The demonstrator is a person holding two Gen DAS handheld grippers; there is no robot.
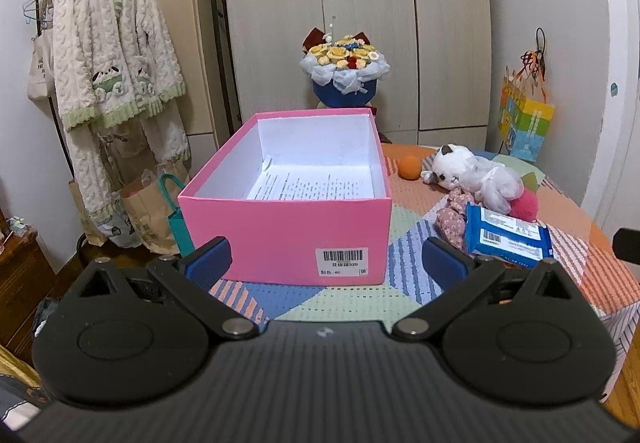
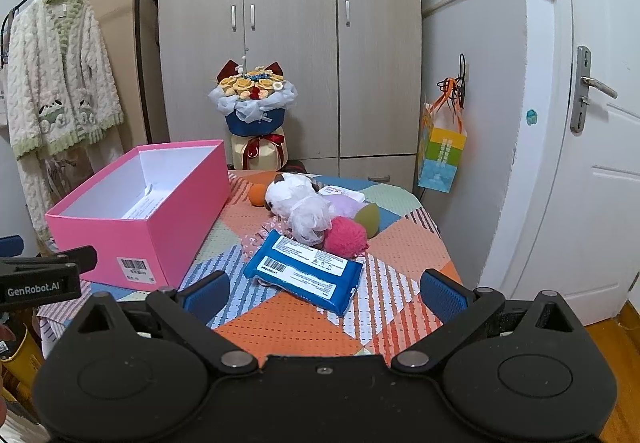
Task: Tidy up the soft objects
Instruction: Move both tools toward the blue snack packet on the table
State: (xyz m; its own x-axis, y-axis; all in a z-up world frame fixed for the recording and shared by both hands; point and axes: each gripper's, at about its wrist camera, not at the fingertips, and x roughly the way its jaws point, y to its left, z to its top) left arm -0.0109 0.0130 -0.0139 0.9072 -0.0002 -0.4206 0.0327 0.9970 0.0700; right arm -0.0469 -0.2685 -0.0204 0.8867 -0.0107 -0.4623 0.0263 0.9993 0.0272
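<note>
An open pink box (image 1: 288,227) (image 2: 132,239) stands on the left of the patterned table with only a printed paper inside. To its right lie a white plush dog (image 1: 472,173) (image 2: 300,205), a pink pompom (image 2: 346,237) (image 1: 525,205), an orange ball (image 1: 410,167) (image 2: 258,195), a floral cloth piece (image 1: 450,213) and a blue wipes pack (image 2: 302,271) (image 1: 506,235). My left gripper (image 1: 326,263) is open, facing the box's near wall. Just short of the blue pack, my right gripper (image 2: 324,293) is open and holds nothing.
A flower bouquet (image 2: 254,99) stands behind the table before a wardrobe (image 2: 288,43). A fluffy robe (image 1: 112,59) hangs on a rack at left, paper bags (image 1: 144,215) below it. A colourful gift bag (image 2: 440,151) hangs at right beside a white door (image 2: 580,163).
</note>
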